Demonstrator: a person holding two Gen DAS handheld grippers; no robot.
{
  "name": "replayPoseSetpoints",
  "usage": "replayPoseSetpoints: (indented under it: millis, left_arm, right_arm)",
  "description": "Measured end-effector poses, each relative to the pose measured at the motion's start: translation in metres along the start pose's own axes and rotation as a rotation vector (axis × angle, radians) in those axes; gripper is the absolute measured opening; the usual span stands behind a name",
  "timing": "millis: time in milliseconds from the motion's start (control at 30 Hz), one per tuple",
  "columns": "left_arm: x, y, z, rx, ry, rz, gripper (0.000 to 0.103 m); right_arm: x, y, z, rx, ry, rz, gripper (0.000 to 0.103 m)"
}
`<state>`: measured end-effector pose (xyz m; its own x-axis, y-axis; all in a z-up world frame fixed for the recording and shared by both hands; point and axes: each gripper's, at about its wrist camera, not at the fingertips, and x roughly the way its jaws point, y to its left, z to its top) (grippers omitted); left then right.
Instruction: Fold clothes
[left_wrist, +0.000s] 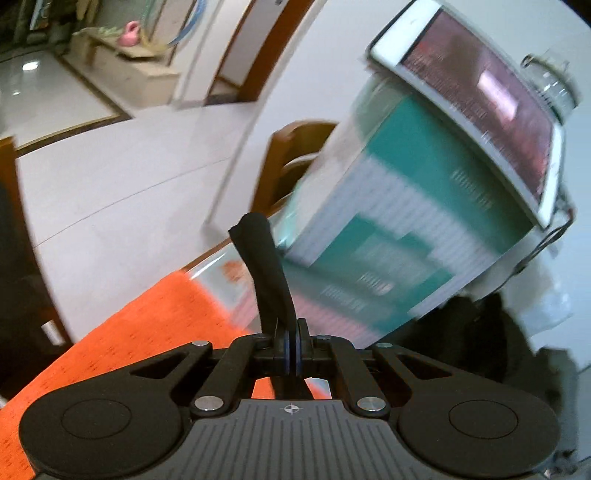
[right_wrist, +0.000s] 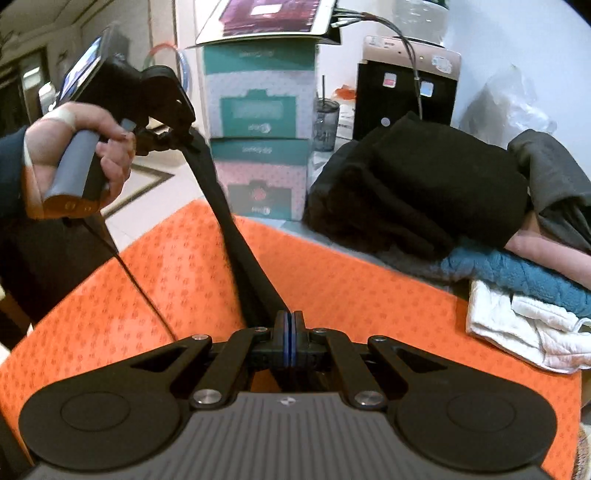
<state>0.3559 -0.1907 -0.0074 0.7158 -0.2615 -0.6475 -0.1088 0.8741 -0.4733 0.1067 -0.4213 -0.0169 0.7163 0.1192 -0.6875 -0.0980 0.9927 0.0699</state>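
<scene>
A long black garment (right_wrist: 236, 236) is stretched taut in the air between my two grippers, above an orange mat (right_wrist: 332, 280). My right gripper (right_wrist: 289, 325) is shut on its near end. My left gripper (right_wrist: 184, 142) is held up at the far left and is shut on the other end. In the left wrist view my left gripper (left_wrist: 291, 339) pinches the black cloth (left_wrist: 266, 273), whose free tip sticks up past the fingers.
A pile of clothes sits at the right: black (right_wrist: 424, 184), grey (right_wrist: 554, 173), teal (right_wrist: 517, 273) and white (right_wrist: 528, 332) pieces. Stacked teal boxes (right_wrist: 258, 122) with a tablet (right_wrist: 266, 16) on top stand behind the mat. A wooden chair (left_wrist: 288, 162) stands beyond the table edge.
</scene>
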Motion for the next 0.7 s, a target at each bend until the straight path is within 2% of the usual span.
replayPoseSetpoints:
  millis: [67,167,367,567,700]
  left_arm:
    - [0.005,0.015,-0.003,-0.027,0.012,-0.024,0.005]
    - [0.011,0.052,-0.016,-0.061,0.049,-0.005,0.005]
    - [-0.009,0.119,-0.045,-0.162,0.065,0.024,0.005]
    - [-0.031,0.184,-0.073,-0.265,0.080,0.050,0.005]
    - [-0.043,0.222,-0.090,-0.319,0.092,0.072,0.006]
  right_arm:
    - [0.009,0.001,-0.003,0.004,0.034,0.038,0.002]
    - [0.026,0.015,-0.019,-0.027,0.112,0.097,0.002]
    - [0.053,0.048,-0.053,-0.083,0.248,0.190,0.002]
    - [0.061,0.073,-0.073,-0.138,0.308,0.224,0.002]
    - [0.061,0.079,-0.077,-0.153,0.315,0.230,0.002]
